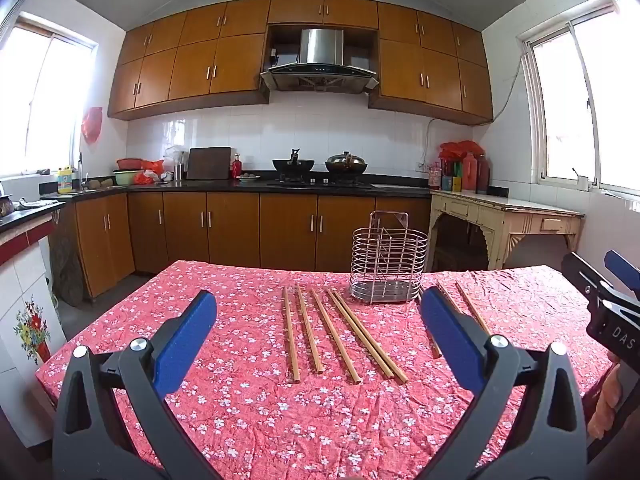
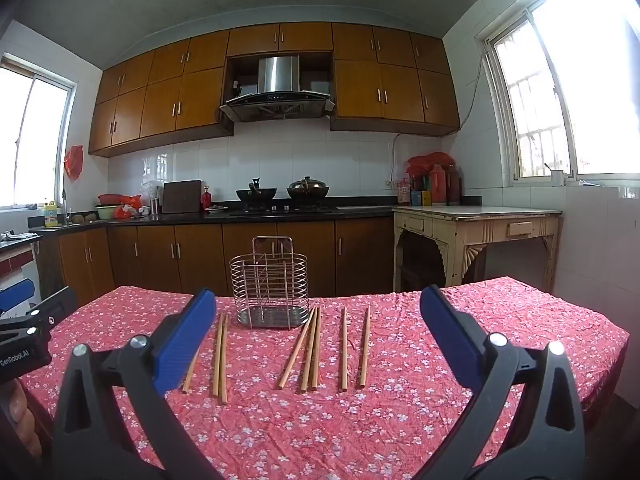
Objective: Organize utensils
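Left wrist view: I take the table from left to right, and the risks with it.
Left gripper [image 1: 318,334]: my jaws are spread wide with nothing between the pads, hanging above the tablecloth [image 1: 248,412] and tipped slightly down.
Left chopsticks [image 1: 332,338]: five lie loose on the cloth in front of the caddy, the two rightmost touching. Pinching one could drag its neighbour, or I could lift two at once.
Tablecloth: it is wrinkled; a pad coming in low might snag a fold and shift every stick.
Wire caddy [image 2: 270,290]: upright at the far middle of the table, nothing visible inside. It looks light; a stick jabbed against its rim could tip or slide it.
Right chopsticks [image 2: 310,350]: a crossed bundle beside two single sticks. The overlap may roll or scissor when squeezed.
Right gripper [image 2: 318,334]: also spread wide and holding nothing, level over the cloth.
Shared danger: both my tools aim at one caddy, so they could collide.
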